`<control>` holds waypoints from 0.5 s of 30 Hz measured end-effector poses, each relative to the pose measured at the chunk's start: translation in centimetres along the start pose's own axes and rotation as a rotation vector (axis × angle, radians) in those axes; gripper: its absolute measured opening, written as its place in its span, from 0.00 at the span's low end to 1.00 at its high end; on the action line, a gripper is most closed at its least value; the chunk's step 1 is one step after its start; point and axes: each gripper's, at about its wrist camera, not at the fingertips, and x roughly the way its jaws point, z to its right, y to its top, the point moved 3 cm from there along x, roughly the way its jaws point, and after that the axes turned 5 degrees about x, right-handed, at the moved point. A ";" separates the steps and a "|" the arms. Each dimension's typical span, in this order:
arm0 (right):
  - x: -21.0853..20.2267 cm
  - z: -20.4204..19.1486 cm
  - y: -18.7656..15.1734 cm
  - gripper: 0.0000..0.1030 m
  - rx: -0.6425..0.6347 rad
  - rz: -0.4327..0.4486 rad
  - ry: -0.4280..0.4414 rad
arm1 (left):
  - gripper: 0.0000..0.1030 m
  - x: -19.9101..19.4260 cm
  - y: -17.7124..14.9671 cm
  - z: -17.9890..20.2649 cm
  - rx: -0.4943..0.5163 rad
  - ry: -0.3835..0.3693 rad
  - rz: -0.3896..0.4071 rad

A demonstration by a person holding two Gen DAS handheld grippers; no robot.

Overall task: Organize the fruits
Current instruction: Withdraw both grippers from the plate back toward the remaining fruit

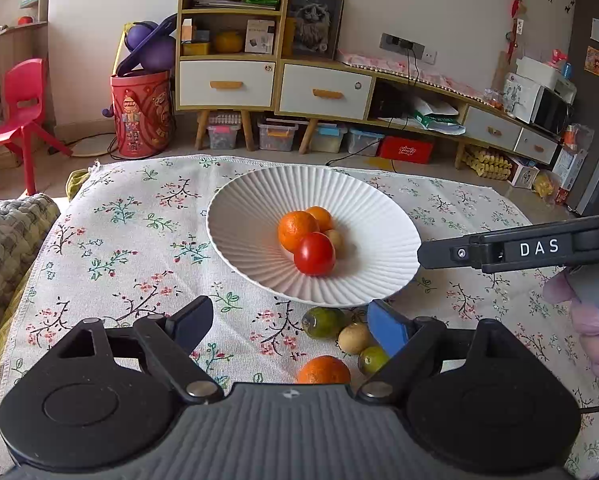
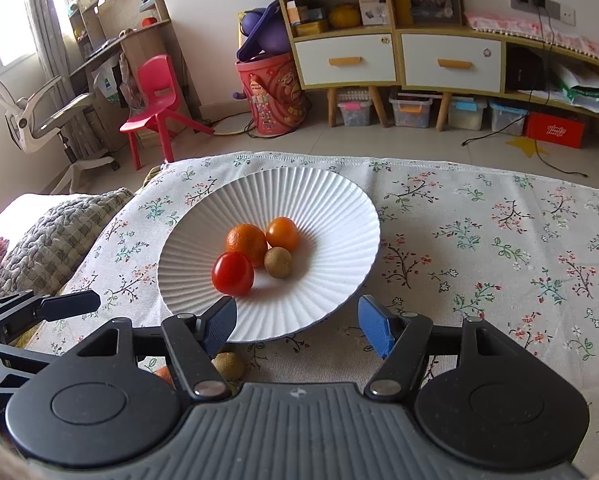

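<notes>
Both jaws gape empty: left gripper [image 1: 289, 326] above loose fruit, right gripper [image 2: 297, 322] level at the plate [image 2: 319, 196] rim.

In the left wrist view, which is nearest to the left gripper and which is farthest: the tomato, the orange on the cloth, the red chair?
1. Orange on the cloth: between the open fingers of the left gripper.
2. Tomato: ahead, in the white plate.
3. Red chair: far left, on the floor.

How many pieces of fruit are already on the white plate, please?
4: a tomato nearest, a large orange, a smaller orange behind, and a brown fruit. More could hide behind.
</notes>
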 end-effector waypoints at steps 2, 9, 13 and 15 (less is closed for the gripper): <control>-0.2 0.0 -0.2 0.65 -0.005 -0.001 -0.001 | 0.75 -0.3 -0.4 -0.2 0.002 0.001 -0.005; -0.3 -0.6 -1.9 0.72 -0.050 -0.041 -0.009 | 0.84 -1.2 -1.9 -1.3 0.001 0.025 -0.023; -0.2 -0.7 -3.2 0.73 -0.069 -0.070 -0.020 | 0.87 -1.4 -3.0 -1.5 0.001 0.031 -0.044; -0.3 -0.9 -3.8 0.76 -0.073 -0.081 -0.025 | 0.88 -1.5 -3.5 -1.6 0.006 0.040 -0.051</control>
